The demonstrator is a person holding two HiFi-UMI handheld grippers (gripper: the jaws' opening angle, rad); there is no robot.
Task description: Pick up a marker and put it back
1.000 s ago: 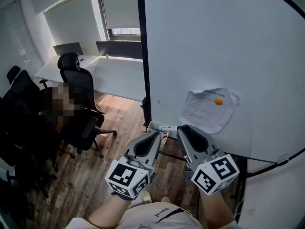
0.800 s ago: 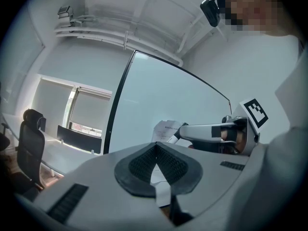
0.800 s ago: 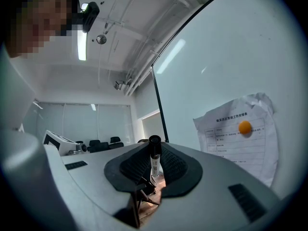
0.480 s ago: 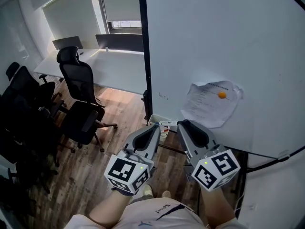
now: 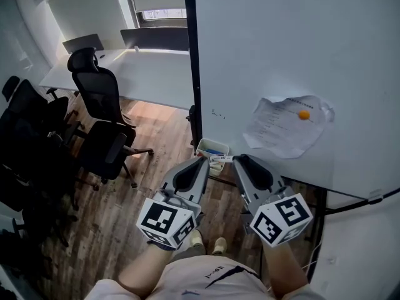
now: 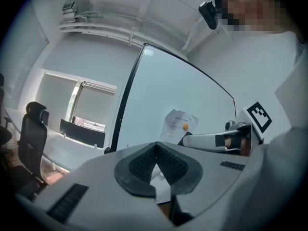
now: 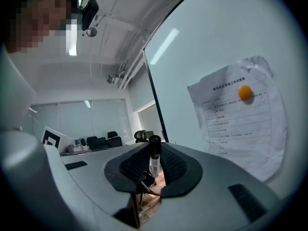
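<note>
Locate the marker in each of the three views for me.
Head view: the marker lies crosswise at the tip of the right hand-held gripper, beside the tray.
Left gripper view: not clearly made out.
Right gripper view: centre, the marker stands upright between the jaws.
Shared landmark: the paper sheet with the orange magnet.

Your forearms reach forward side by side, both tongs pointing level. Your left tongs (image 5: pixel 204 162) are closed, tips together, gripping nothing. Your right tongs (image 5: pixel 239 160) are clamped on a marker (image 7: pixel 154 159) standing upright between the pads.
</note>
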